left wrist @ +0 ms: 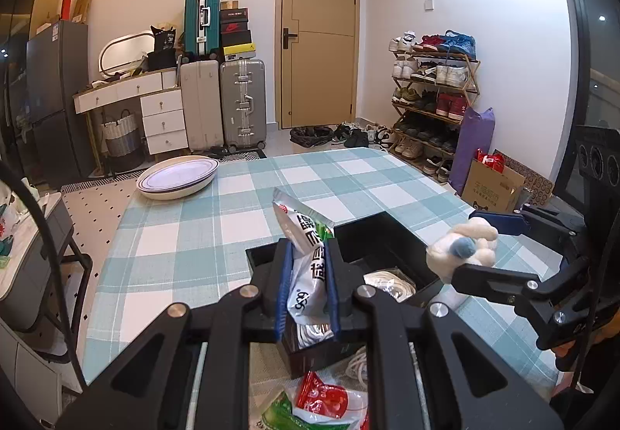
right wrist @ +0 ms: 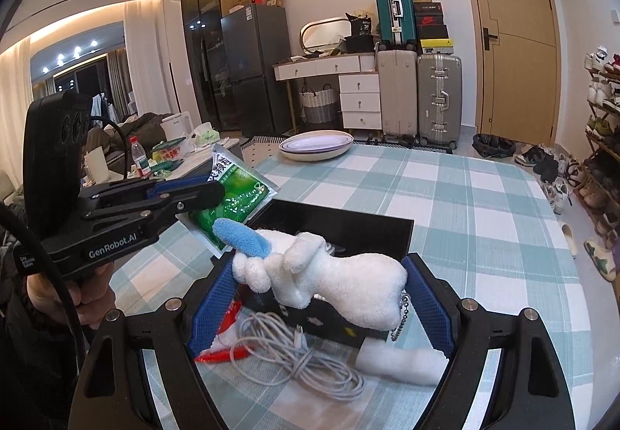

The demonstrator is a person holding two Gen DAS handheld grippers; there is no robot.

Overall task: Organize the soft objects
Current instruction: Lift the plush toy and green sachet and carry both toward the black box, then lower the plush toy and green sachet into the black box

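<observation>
My left gripper [left wrist: 309,247] is shut on a white and green sachet [left wrist: 306,267], which stands up between the blue pads above a black box [left wrist: 257,255]. In the right wrist view the same sachet [right wrist: 240,193] shows its green side in the left gripper [right wrist: 215,193]. My right gripper [right wrist: 321,269] is closed wide on a white plush toy [right wrist: 348,282] with a blue ear [right wrist: 244,238] and a bead chain. The toy lies crosswise between the pads, above the box [right wrist: 348,224]. From the left wrist view the toy [left wrist: 461,247] hangs in the right gripper [left wrist: 482,247].
On the checked tablecloth [right wrist: 465,205] lie a coiled white cable [right wrist: 294,356], a white foam piece [right wrist: 399,362] and red and green packets [left wrist: 325,399]. More coiled cable [left wrist: 387,282] sits in the box. Stacked oval plates [left wrist: 176,178] stand at the far left corner.
</observation>
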